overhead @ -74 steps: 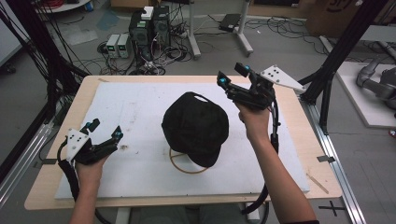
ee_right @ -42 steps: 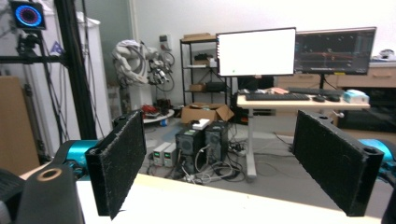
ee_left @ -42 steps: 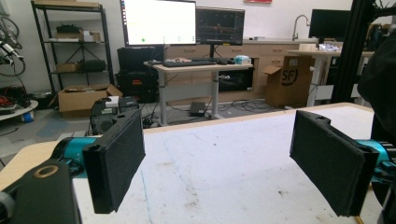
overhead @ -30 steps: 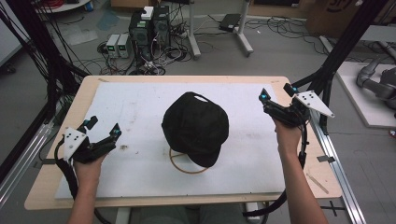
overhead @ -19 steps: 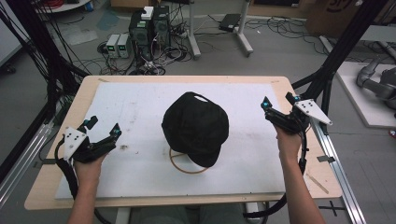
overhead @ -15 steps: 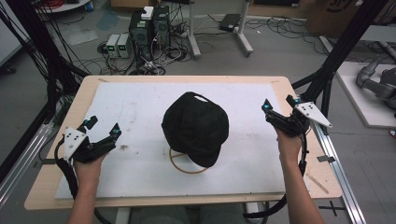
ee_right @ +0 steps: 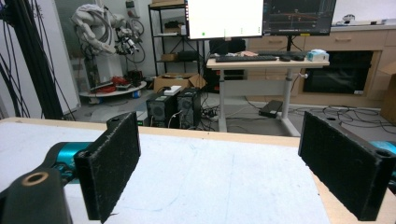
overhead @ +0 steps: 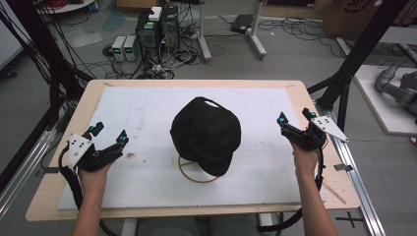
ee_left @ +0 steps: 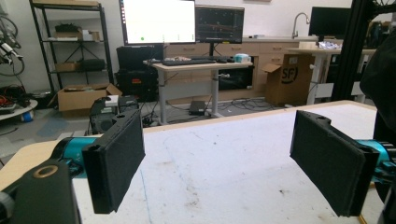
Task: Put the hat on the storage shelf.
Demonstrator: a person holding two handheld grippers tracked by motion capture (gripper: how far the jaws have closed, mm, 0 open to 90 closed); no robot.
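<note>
Black cap [overhead: 206, 133] between left gripper [overhead: 109, 136] and right gripper [overhead: 295, 121] — apparently untouched; both agape.

Even indoor light, soft shadows, mild blur, glaring monitors

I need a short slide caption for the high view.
Black cap on a stand, between open left gripper and right gripper.

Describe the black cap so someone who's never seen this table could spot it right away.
Look at the white mat that covers the wooden table. Near its middle, between the left claw and the right claw, a black cap sits on a thin wooden ring stand. It is the one dark, domed thing on the mat.
</note>
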